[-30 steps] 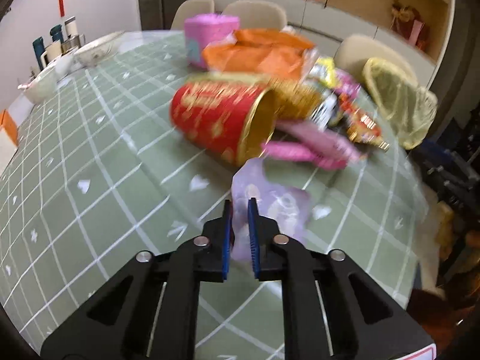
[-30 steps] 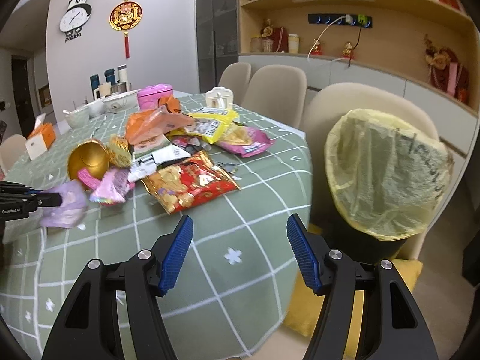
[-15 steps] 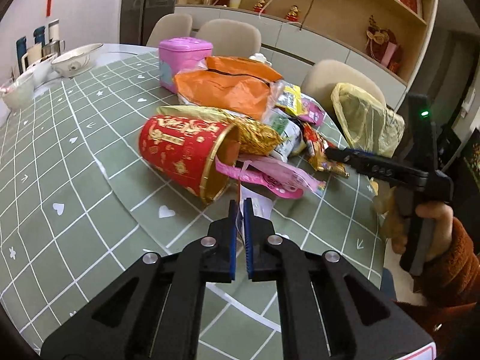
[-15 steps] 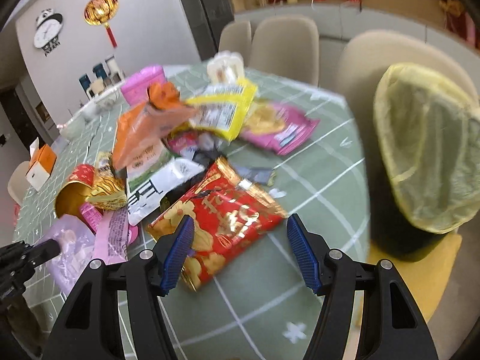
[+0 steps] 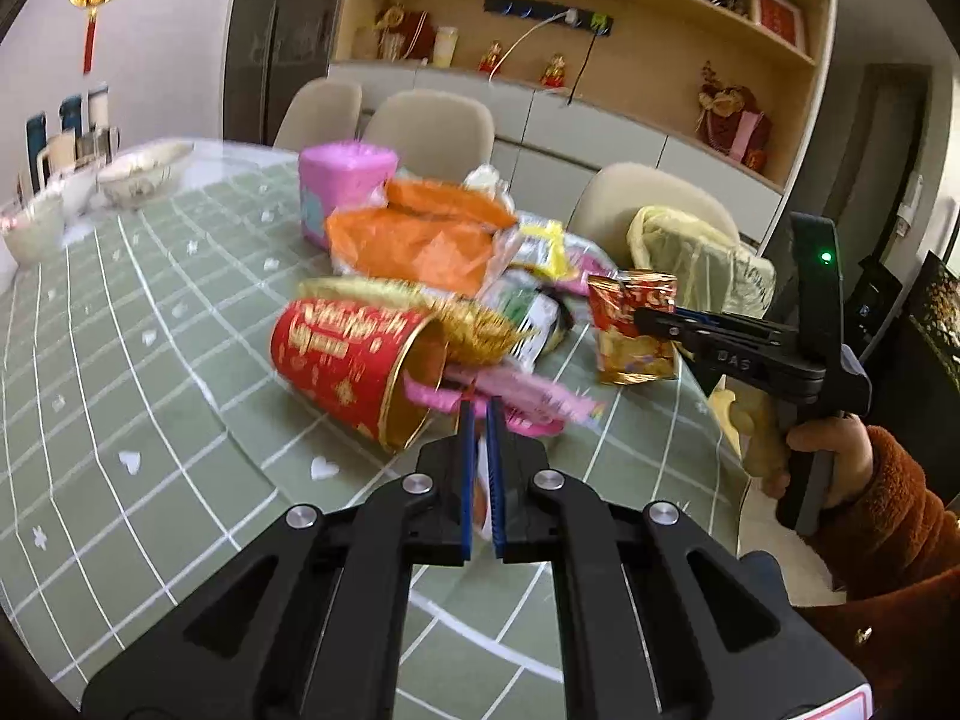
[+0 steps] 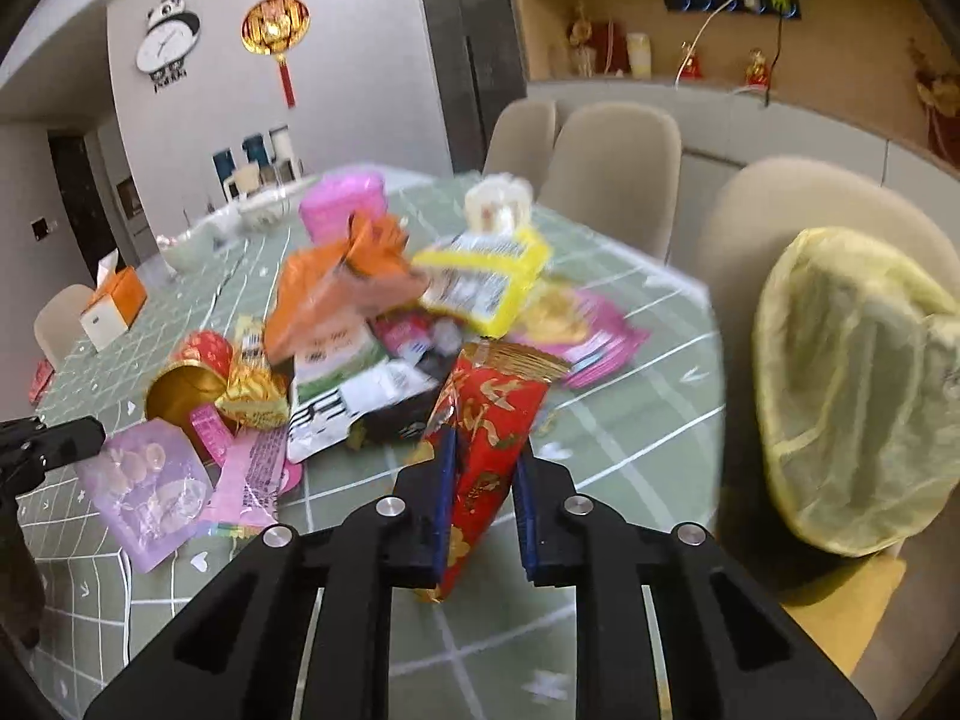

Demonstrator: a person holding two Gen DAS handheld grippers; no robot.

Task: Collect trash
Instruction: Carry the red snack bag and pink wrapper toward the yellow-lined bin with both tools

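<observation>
1. Two grippers loaded: right gripper [image 6: 482, 483] clamped on red snack bag [image 6: 489, 420], lifted off table [image 6: 630, 432]; left gripper [image 5: 478, 438] jaws near-together, pinching lilac pouch [image 6: 147, 480].
2. Yellow bin bag [image 6: 852, 384] far right.
3. Most trash left: red cup [image 5: 354, 369], orange bag [image 5: 414, 243].

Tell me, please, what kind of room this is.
Most likely a home dining room: a table under a green checked cloth, beige chairs around it, bowls at its far end, and wall shelves with ornaments.
</observation>
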